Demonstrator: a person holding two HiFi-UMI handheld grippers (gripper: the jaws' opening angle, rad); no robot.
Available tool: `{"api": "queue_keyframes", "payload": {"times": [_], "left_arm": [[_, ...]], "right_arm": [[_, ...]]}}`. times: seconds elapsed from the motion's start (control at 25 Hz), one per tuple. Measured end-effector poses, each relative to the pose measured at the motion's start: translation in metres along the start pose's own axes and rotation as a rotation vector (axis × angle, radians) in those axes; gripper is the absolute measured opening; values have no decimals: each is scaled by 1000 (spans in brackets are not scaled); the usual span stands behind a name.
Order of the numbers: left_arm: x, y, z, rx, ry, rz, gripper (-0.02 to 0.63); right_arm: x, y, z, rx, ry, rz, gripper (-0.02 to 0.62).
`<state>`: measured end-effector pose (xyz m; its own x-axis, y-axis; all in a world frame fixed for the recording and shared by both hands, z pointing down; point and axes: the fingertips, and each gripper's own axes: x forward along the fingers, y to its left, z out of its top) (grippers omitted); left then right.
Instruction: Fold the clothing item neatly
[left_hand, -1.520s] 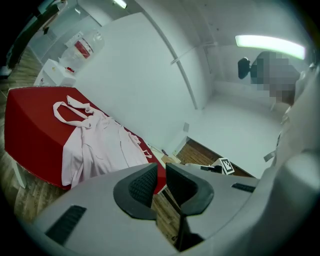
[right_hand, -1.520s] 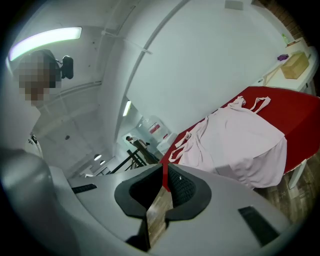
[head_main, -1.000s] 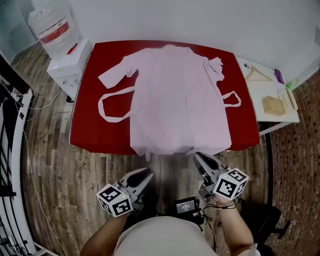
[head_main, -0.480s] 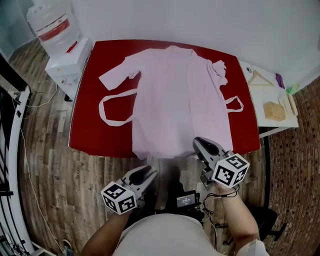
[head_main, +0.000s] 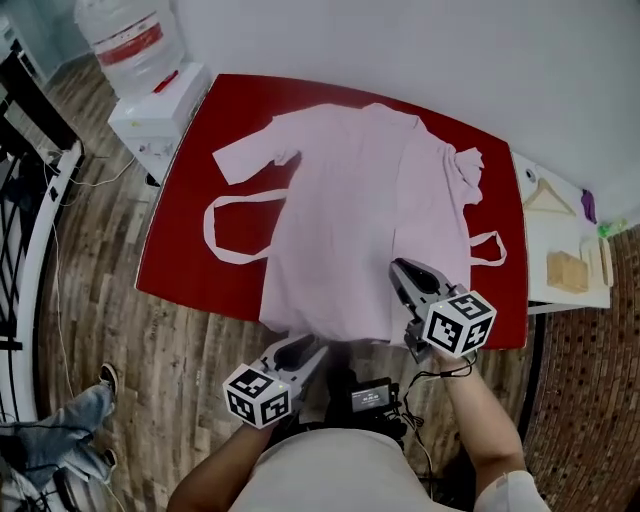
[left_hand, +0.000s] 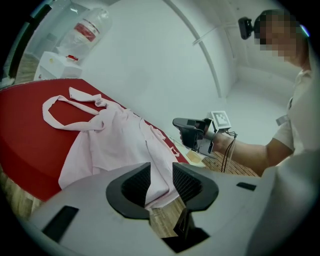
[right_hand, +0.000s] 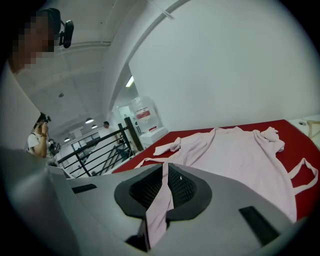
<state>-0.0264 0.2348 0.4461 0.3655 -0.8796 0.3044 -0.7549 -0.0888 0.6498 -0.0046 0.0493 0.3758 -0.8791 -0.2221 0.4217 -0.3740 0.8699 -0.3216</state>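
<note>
A red table (head_main: 180, 250) stretches ahead of both sets of fingers. A pink robe (head_main: 350, 210) lies flat on it, its long axis running straight away from them, with the collar at the far side and the hem hanging off the near edge. The right gripper (right_hand: 165, 175) pinches a strip of the robe's cloth between closed fingers, while the left gripper (left_hand: 161, 172) has just been opening, its fingers spread with the hem's corner between them.
</note>
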Motion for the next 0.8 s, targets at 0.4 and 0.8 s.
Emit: {"api": "queue_keyframes", "payload": {"times": [0.4,0.8], "left_arm": [[63,23,0,-20,35,126,117],[113,42,-10,93,191,290,193]], "right_arm": [[57,-67,3,-9,80,23,17],[133,-118,2,-34,161,-4,17]]}}
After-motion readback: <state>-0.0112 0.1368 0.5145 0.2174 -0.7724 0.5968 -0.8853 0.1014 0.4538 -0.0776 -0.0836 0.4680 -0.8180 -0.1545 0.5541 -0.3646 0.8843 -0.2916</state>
